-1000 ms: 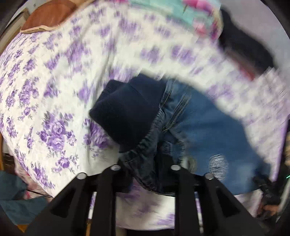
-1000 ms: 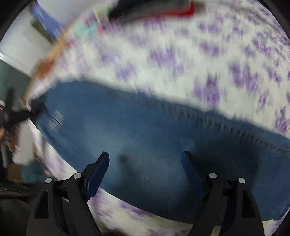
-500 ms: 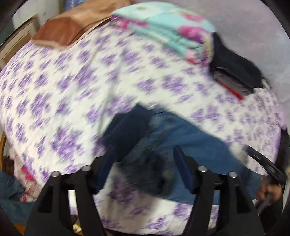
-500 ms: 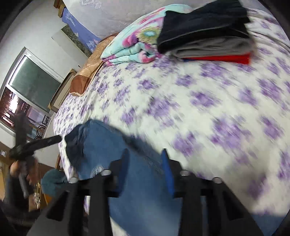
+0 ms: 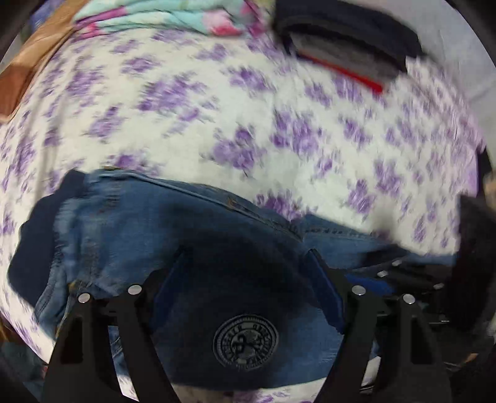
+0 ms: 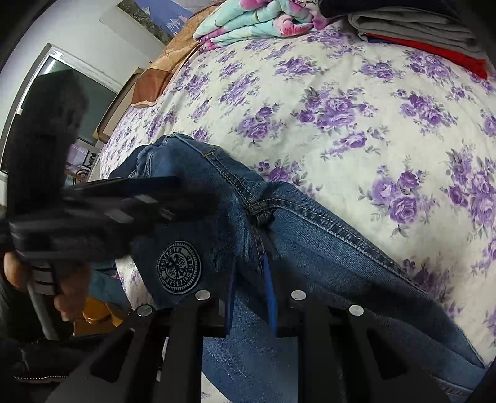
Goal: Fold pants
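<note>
Blue denim pants (image 5: 173, 229) with a round dark patch (image 5: 245, 341) lie on the flowered bed near its front edge. My left gripper (image 5: 248, 263) is open, its blue-padded fingers spread wide just above the pants near the patch. In the right wrist view the pants (image 6: 325, 248) run from the waistband at left to the lower right. My right gripper (image 6: 251, 272) is shut on a fold of the denim beside the patch (image 6: 179, 267). The left gripper (image 6: 102, 204) shows there blurred at the left, over the waist end.
The white bedspread with purple flowers (image 6: 341, 108) stretches beyond the pants. A folded teal floral blanket (image 6: 257, 21) and a stack of folded dark, grey and red clothes (image 5: 347, 40) lie at the far side. An orange-brown pillow (image 6: 161, 71) lies at far left.
The left gripper let go of the waist end, opened and swung right over the patch. The right gripper closed on the denim and moved toward the waist.
</note>
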A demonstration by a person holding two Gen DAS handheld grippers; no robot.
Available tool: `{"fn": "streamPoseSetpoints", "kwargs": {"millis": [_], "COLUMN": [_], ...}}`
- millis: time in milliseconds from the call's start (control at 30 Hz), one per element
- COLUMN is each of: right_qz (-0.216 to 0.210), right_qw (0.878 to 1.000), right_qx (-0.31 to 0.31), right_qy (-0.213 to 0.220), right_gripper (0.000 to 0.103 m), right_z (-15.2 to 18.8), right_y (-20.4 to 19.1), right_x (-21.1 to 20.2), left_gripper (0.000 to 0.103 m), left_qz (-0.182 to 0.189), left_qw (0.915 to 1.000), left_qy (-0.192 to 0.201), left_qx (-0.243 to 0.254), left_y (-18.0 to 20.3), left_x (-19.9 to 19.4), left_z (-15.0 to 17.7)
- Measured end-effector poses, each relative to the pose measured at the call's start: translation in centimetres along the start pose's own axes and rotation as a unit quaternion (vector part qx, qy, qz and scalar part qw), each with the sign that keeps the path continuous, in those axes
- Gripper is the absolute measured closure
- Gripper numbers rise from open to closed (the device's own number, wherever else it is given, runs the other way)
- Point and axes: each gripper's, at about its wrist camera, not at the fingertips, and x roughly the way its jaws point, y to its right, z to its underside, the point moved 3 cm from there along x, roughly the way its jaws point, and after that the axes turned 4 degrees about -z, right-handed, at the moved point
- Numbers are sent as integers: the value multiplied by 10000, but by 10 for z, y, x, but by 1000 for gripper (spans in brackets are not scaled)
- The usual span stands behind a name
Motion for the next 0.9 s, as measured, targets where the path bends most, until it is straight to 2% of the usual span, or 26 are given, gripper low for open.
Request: {"fn": "streamPoseSetpoints", "kwargs": {"millis": [33,100,133,167,233,300,400,500,567,600,667,733,800,900], "right_qz": [22,9,-61,-143,-320,-247,447,563,402,257,-170,-662,-1024,-1121], "right_qw": [10000,10000,9999,9995,9976,9970,9985,9976,9977,9984,9963,9842,9697,9598], "right_qx": [-23,27,112,251,562,657,122,-339,-323,-139,670,1563,2169,2527], "right_qy": [-5,1,55,139,266,312,298,-196,-436,-478,-520,-502,-477,-483], "right_gripper": [84,83,79,68,64,64,66,78,84,84,84,84,84,84], "right_z": [1,-3,-5,-9,-13,-20,-31,-34,-33,-33,-35,-35,-32,-33], "right_y": [-1,1,3,6,18,21,13,6,4,7,23,42,54,57], "right_x": [1,-3,-8,-12,-21,-21,-13,6,14,15,17,23,29,36], "left_gripper": [27,26,26,26,26,26,26,26,26,26,26,26,26,26], "left_qz": [-140,-154,-130,-79,-27,-13,37,143,203,232,248,256,263,255], "left_qw": [9998,9996,9996,9996,9995,9993,9993,9993,9993,9992,9992,9992,9992,9991], "left_qy": [-38,52,66,81,121,158,184,164,145,153,170,182,191,199], "left_qx": [164,228,233,243,277,343,333,302,289,276,262,242,242,269], "left_y": [3,3,2,1,-2,-3,-5,-8,-11,-11,-13,-13,-13,-13], "left_x": [7,9,9,10,9,9,7,6,5,5,5,5,6,6], "left_z": [1,4,5,6,8,11,12,11,12,12,13,13,14,14]}}
